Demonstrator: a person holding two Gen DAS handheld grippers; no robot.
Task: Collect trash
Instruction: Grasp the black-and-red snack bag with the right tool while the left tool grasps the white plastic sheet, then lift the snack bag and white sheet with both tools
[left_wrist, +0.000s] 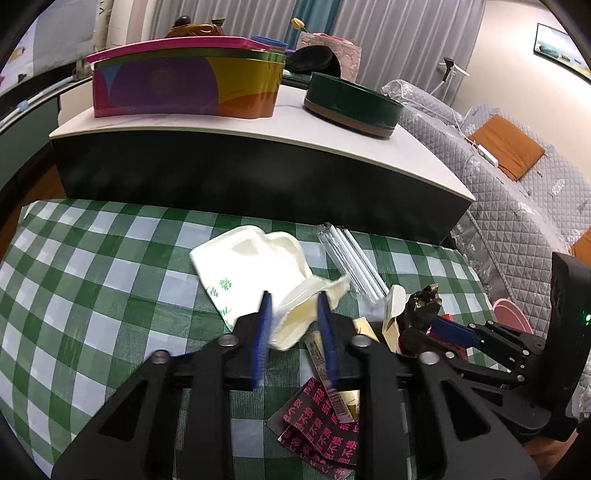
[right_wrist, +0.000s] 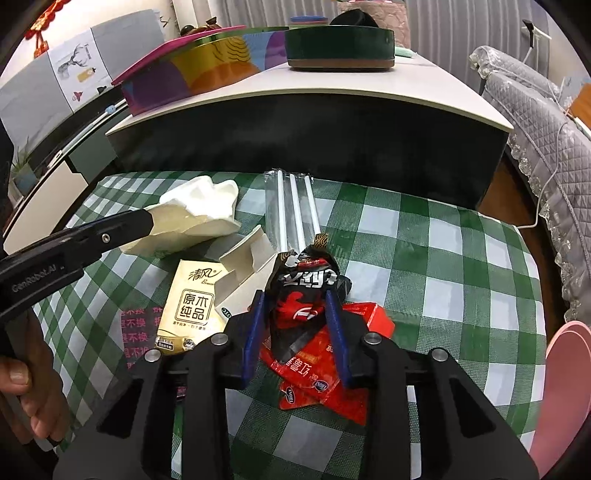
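Note:
Trash lies on a green and white checked cloth (left_wrist: 92, 277). My left gripper (left_wrist: 293, 299) is shut on a crumpled white food tray (left_wrist: 251, 258), whose cream edge sits pinched between the blue pads. The right wrist view shows the same left gripper (right_wrist: 149, 221) holding the tray (right_wrist: 199, 210) at its lower edge. My right gripper (right_wrist: 294, 297) is shut on a black and red snack wrapper (right_wrist: 303, 291) that stands upright between its fingers. From the left wrist view, the right gripper (left_wrist: 417, 325) and that wrapper (left_wrist: 424, 301) are at the right.
Wrapped straws (right_wrist: 295, 214), a tissue pack (right_wrist: 194, 306), a small torn box (right_wrist: 245, 266), a red wrapper (right_wrist: 321, 369) and a dark pink-lettered wrapper (left_wrist: 321, 424) lie around. A pink bin (right_wrist: 561, 387) stands right. A low table (left_wrist: 258, 129) with tins is behind, a sofa (left_wrist: 517, 184) beyond.

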